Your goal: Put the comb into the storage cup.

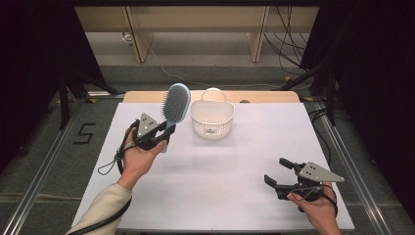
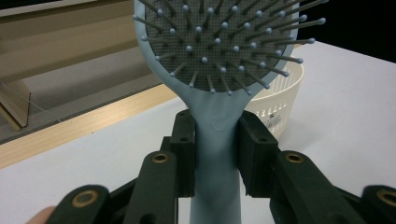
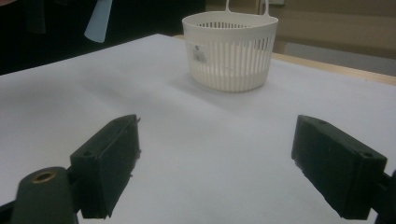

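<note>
- High view: left gripper point(image 1: 169, 131) holds the blue hairbrush point(image 1: 175, 105) upright above the table point(image 1: 220, 171), just left of the white basket point(image 1: 212, 120). Right gripper point(image 1: 277, 172) low, near right.
- Left gripper view: jaws pinch the hairbrush point(image 2: 217, 140) handle.
- Right gripper view: jaws spread, empty; basket point(image 3: 231, 51) ahead.

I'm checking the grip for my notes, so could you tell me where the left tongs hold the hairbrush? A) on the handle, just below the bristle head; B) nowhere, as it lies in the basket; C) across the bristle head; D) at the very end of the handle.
A: the left tongs clamp the blue hairbrush on its handle, right under the bristle head.
</note>
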Demonstrator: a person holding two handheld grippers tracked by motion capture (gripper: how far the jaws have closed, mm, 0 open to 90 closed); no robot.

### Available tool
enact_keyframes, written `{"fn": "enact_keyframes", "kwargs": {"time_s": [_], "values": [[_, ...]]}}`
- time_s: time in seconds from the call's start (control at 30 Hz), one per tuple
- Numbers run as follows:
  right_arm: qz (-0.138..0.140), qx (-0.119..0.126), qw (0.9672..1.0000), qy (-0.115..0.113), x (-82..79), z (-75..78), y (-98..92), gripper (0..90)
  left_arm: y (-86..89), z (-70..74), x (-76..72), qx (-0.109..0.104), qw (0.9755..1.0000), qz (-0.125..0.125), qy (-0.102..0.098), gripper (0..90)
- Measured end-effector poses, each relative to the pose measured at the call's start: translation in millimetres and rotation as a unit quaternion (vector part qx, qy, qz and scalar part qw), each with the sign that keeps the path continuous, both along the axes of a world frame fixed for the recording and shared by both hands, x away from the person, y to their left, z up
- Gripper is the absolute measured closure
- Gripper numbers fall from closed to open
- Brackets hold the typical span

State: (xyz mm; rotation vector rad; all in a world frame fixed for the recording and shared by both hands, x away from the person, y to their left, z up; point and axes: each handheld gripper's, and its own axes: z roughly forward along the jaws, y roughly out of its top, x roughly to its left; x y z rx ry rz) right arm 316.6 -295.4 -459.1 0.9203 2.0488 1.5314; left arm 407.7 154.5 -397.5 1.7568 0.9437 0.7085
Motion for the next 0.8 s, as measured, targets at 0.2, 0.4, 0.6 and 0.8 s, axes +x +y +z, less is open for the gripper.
{"fn": "enact_keyframes", "kwargs": {"time_s": [0.2, 0.4, 0.6, 0.8], "values": [[0.001, -0.001, 1.0, 0.0, 0.1, -0.1, -0.2, 15.9, -2.4, 1.4, 2.1, -0.002, 1.0, -0.003, -0.001, 69.8], [0.0, -0.001, 1.0, 0.0, 0.0, 0.0, -0.4, 15.9, -3.8, 4.0, 3.9, -0.003, 1.0, -0.003, -0.004, 69.8], [0.0, -0.003, 1.0, 0.001, 0.0, -0.1, -0.5, 15.9, -4.2, 5.4, 5.3, -0.003, 1.0, -0.005, -0.006, 69.8], [0.001, -0.001, 1.0, 0.0, -0.1, -0.1, -0.2, 15.9, -4.6, 7.1, 6.6, -0.006, 0.9999, -0.005, -0.008, 69.8]]}}
